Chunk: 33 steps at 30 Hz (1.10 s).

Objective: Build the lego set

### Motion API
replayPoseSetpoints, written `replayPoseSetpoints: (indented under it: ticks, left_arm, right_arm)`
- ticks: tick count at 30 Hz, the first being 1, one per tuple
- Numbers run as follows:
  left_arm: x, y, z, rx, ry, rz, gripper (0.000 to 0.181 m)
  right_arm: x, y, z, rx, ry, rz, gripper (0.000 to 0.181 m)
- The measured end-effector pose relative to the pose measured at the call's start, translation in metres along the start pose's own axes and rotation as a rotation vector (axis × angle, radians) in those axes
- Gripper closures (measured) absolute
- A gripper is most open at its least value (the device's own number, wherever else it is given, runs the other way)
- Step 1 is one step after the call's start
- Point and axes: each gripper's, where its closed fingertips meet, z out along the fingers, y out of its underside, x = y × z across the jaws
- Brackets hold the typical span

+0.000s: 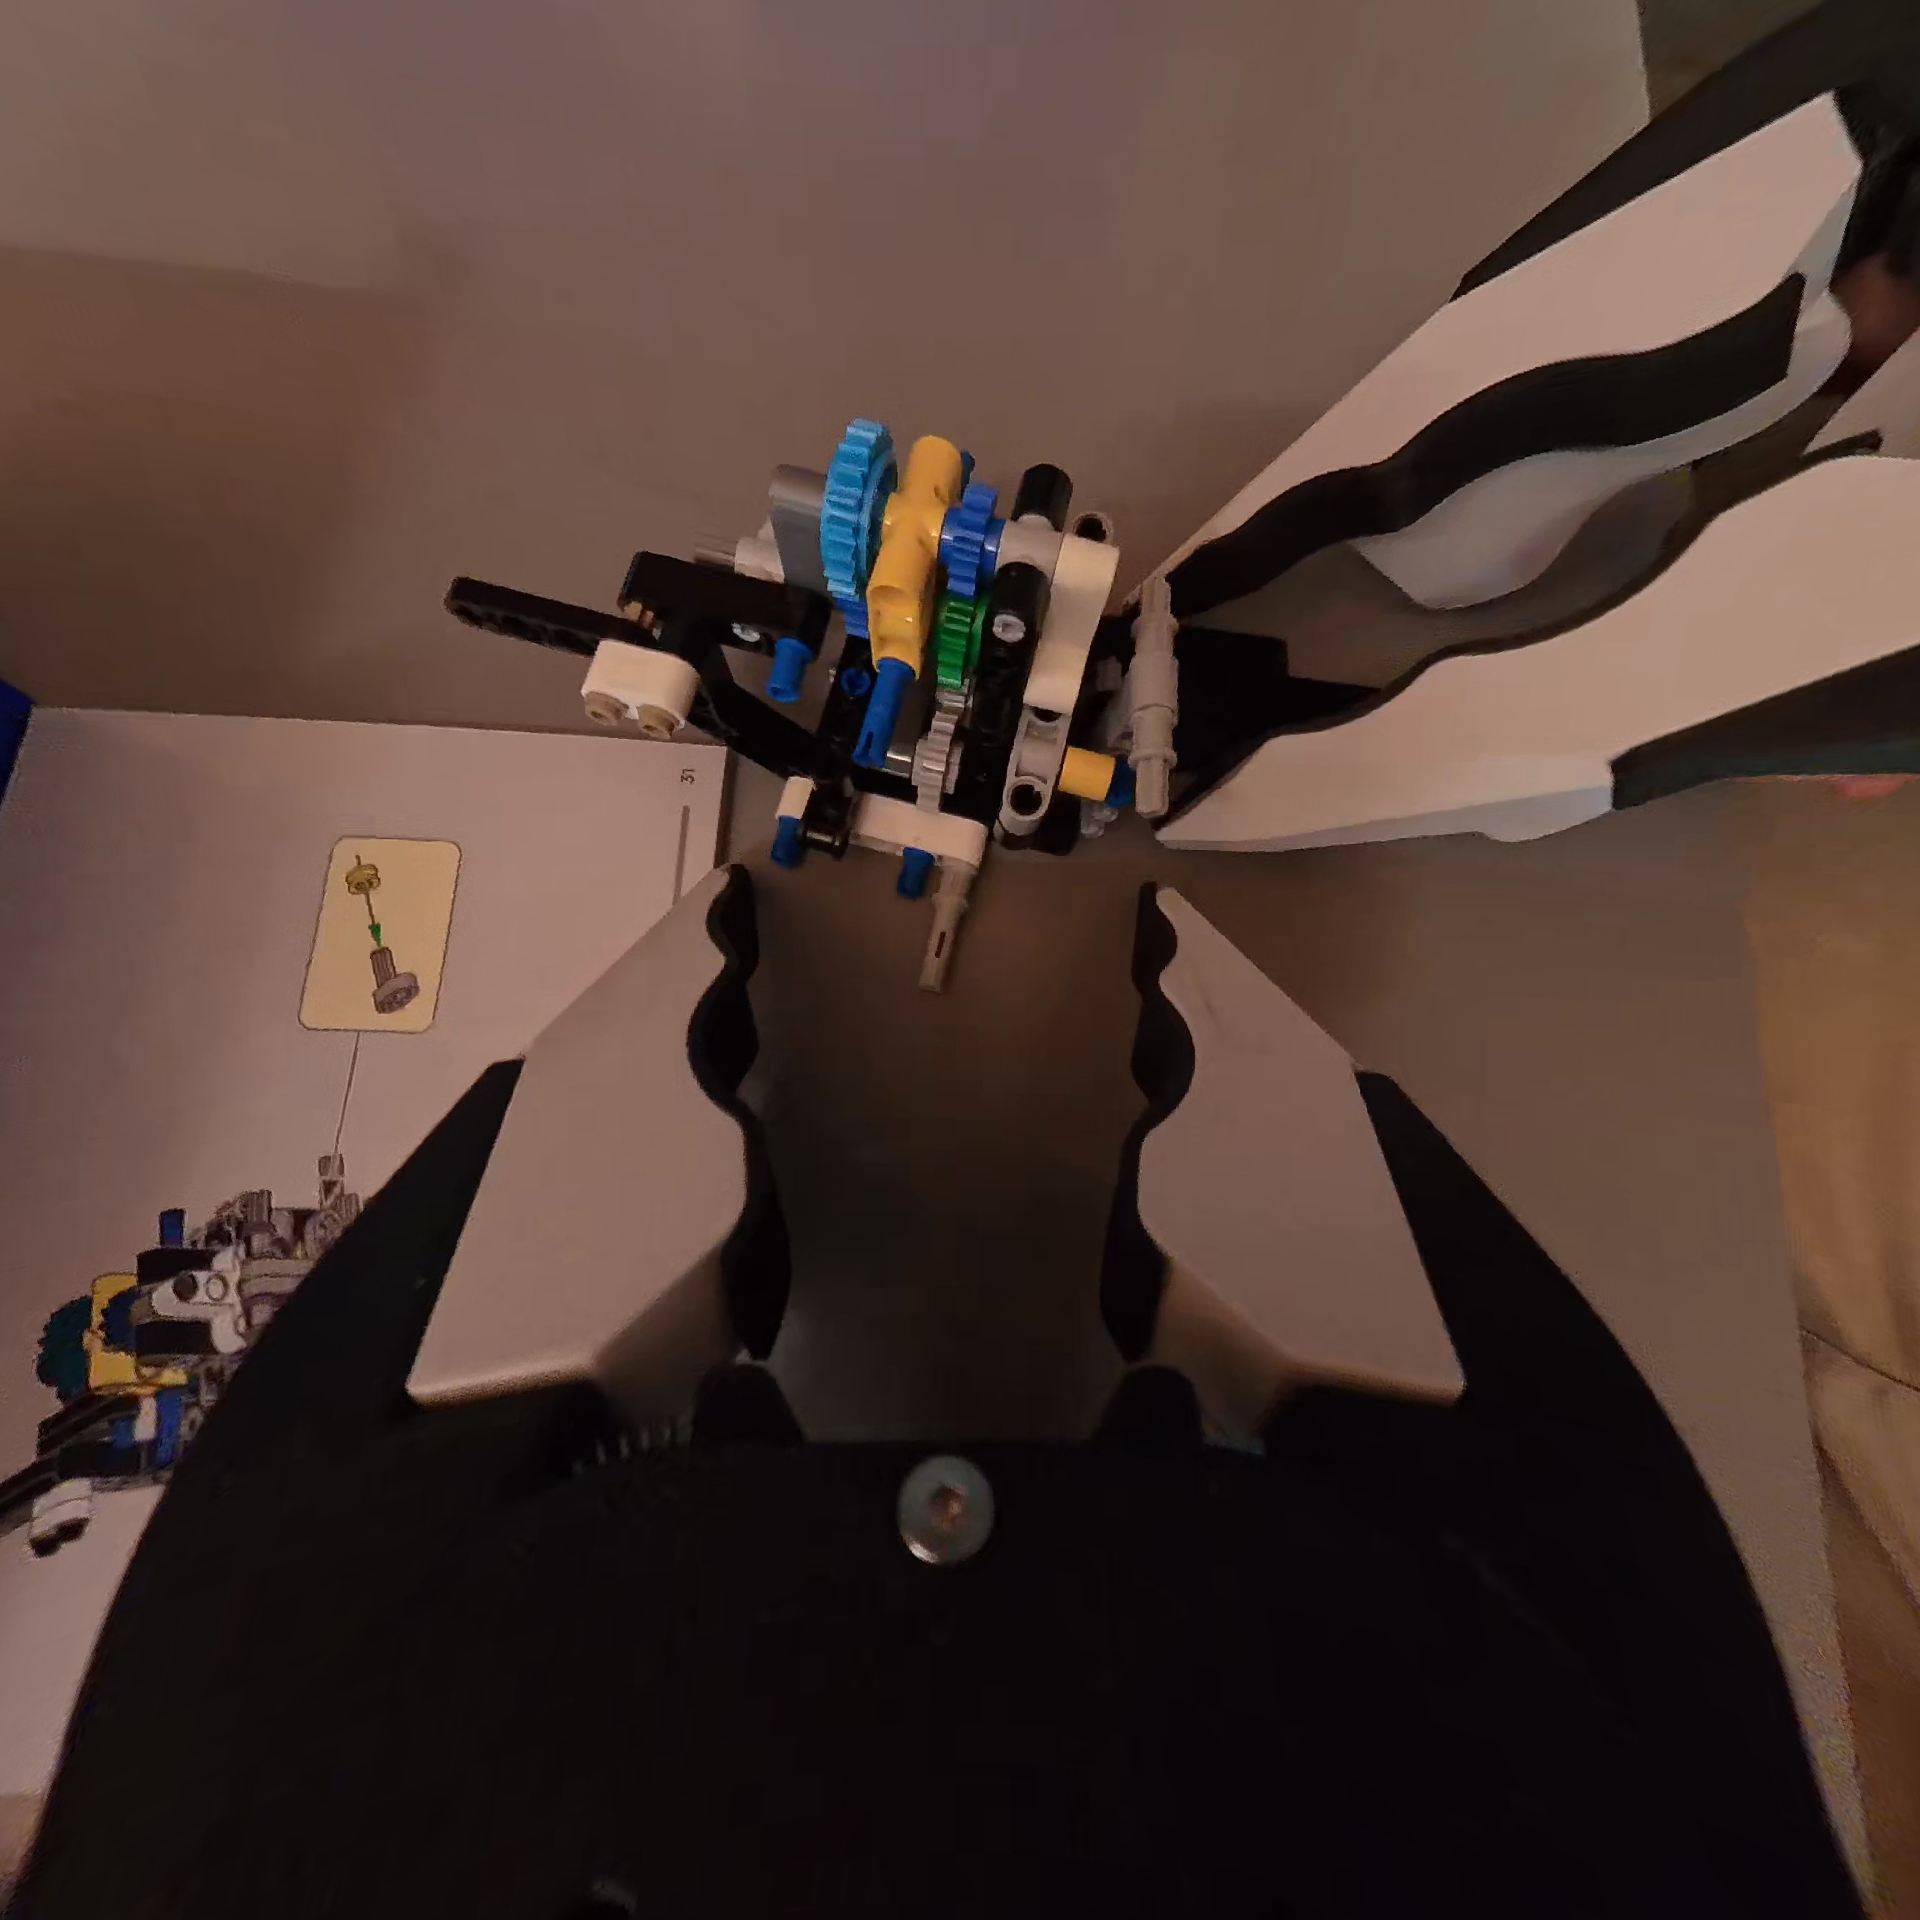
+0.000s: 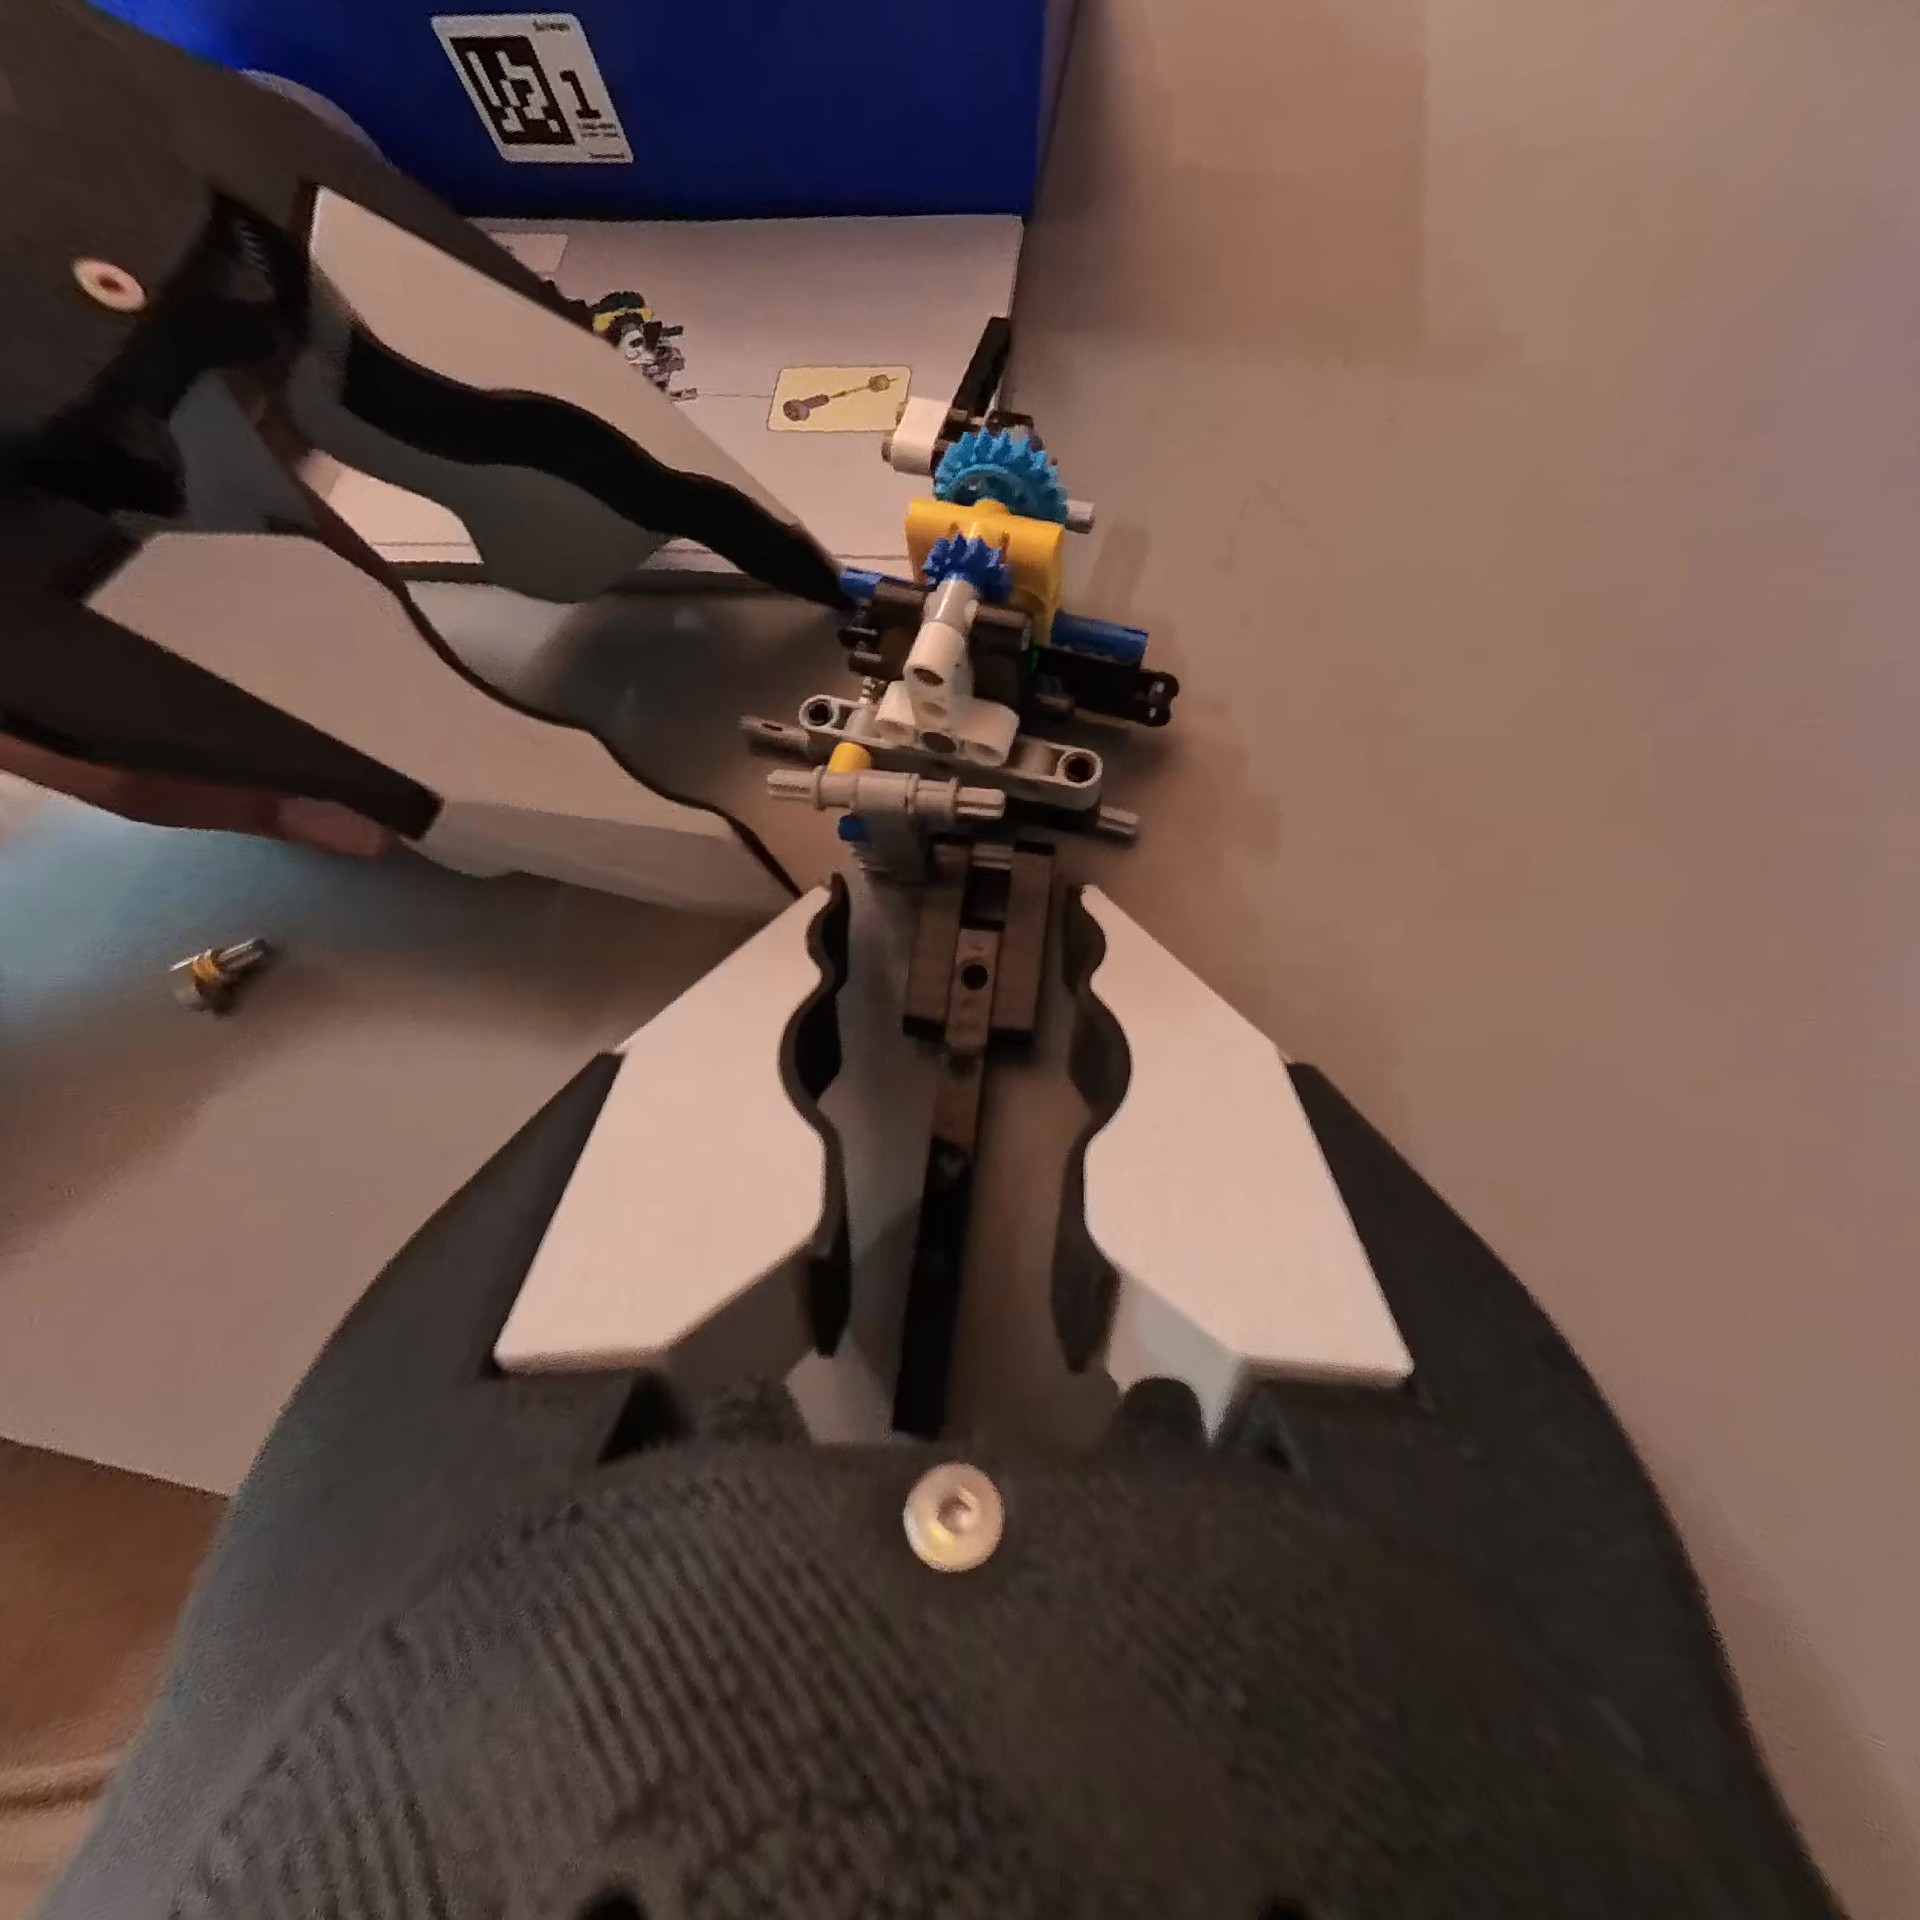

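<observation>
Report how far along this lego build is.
Done: a geared lego assembly already stands on the table, with blue, green and grey gears meshed. In hand: the right gripper reaches around its black beam, though contact is unclear; the left gripper is open beside it. Left: a small loose part lies unused, and the instruction booklet is open.

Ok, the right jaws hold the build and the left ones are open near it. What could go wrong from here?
1. The right gripper grips the lego assembly only by its black tail end, so a push from the left gripper could twist it loose.
2. The grey axle sticks out between the open left jaws; closing carelessly might knock it out.
3. The small loose part lies apart on the table and could get nudged away.
</observation>
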Motion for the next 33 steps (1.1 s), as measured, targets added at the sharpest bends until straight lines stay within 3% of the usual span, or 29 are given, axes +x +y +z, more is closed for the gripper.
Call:
replayPoseSetpoints:
  ticks: [1,19,33]
  left_arm:
    - [0.0,0.0,0.001,-0.003,-0.002,0.01,0.11]
    - [0.001,-0.001,0.0,0.001,0.03,0.031,0.126]
    - [-0.008,-0.008,0.007,0.004,-0.056,0.073,0.118]
  right_arm:
    - [0.0,0.0,0.0,-0.002,-0.001,-0.004,0.14]
    - [0.009,0.001,0.006,-0.026,0.01,-0.044,0.149]
    - [0.023,-0.002,0.006,-0.013,0.069,-0.065,0.15]
